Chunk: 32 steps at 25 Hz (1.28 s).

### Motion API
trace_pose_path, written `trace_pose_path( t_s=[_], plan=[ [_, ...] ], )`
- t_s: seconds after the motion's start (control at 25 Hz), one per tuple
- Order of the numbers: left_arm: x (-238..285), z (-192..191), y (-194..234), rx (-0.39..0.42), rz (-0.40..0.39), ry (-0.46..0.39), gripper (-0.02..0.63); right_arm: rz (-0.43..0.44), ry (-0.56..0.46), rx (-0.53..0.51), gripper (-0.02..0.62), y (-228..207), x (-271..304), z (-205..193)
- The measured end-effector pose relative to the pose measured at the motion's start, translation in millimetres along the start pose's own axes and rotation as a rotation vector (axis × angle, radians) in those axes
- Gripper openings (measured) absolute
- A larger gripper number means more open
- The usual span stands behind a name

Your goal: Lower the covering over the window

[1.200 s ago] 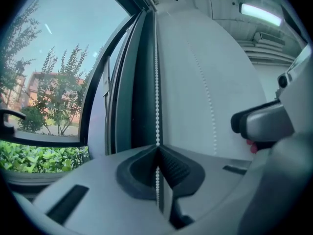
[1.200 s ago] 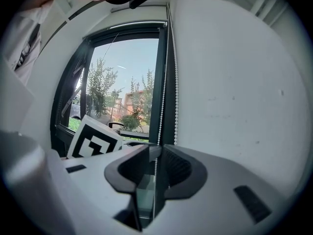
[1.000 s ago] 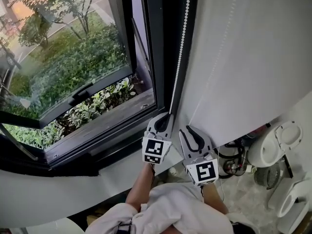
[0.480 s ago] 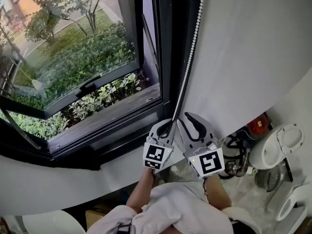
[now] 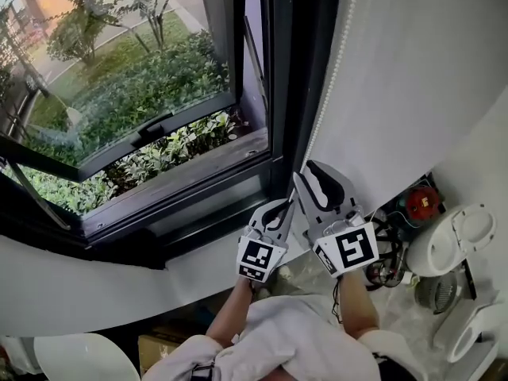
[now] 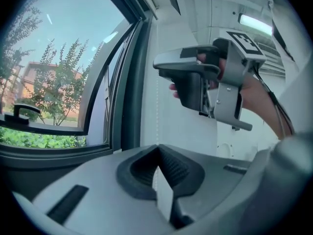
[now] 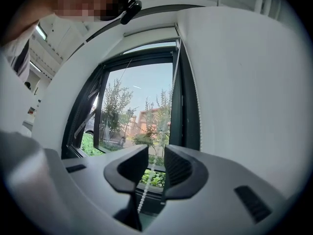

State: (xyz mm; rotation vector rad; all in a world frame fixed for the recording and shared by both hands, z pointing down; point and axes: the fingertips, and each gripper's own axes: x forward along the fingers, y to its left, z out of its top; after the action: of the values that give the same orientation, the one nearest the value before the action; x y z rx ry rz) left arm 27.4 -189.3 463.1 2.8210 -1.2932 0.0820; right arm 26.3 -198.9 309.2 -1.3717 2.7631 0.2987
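1. We see the left gripper (image 5: 279, 207) reaching out level toward the dark window frame (image 5: 282, 78), its forearm coming up from the bottom of the head view.
2. Its fingers are pressed together on the bead chain (image 7: 149, 176).
3. The right gripper (image 5: 314, 173) sits just beside it and higher along the chain, tilted slightly upward, with a hand wrapped around its handle.
4. Its fingers are spread and have just been opening; the chain runs between them without being pinched.
5. The covering (image 7: 149, 33) shows only as a white strip along the top of the window, with the glass below it bare.
6. The open sash (image 5: 159, 125) leans out over green shrubs.
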Motion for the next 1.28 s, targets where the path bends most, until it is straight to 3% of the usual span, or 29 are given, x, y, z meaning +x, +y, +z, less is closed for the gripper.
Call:
trace_pose_path(
  t_s=[0.12,0.2,0.6,1.28],
  plan=[
    [-4.8,-0.2,-5.8,-0.002,-0.011,-0.002,0.014,0.003,-0.006,0.001,0.066,2.7,0.6,3.3],
    [-7.2,-0.2,-8.6,-0.004,-0.018,-0.003,0.014,-0.006,-0.007,0.006,0.006,3.9,-0.4,4.4],
    [-11.4,-7.5,-19.4,-0.019,-0.044,0.005,0.014,-0.012,-0.051,0.084,-0.005,9.7,-17.5,0.9],
    [-19.8,-61.8,-31.6,-0.05,-0.047,0.122,0.014,0.064,0.027,0.135,-0.005,41.8,-32.0,-45.2]
  ],
)
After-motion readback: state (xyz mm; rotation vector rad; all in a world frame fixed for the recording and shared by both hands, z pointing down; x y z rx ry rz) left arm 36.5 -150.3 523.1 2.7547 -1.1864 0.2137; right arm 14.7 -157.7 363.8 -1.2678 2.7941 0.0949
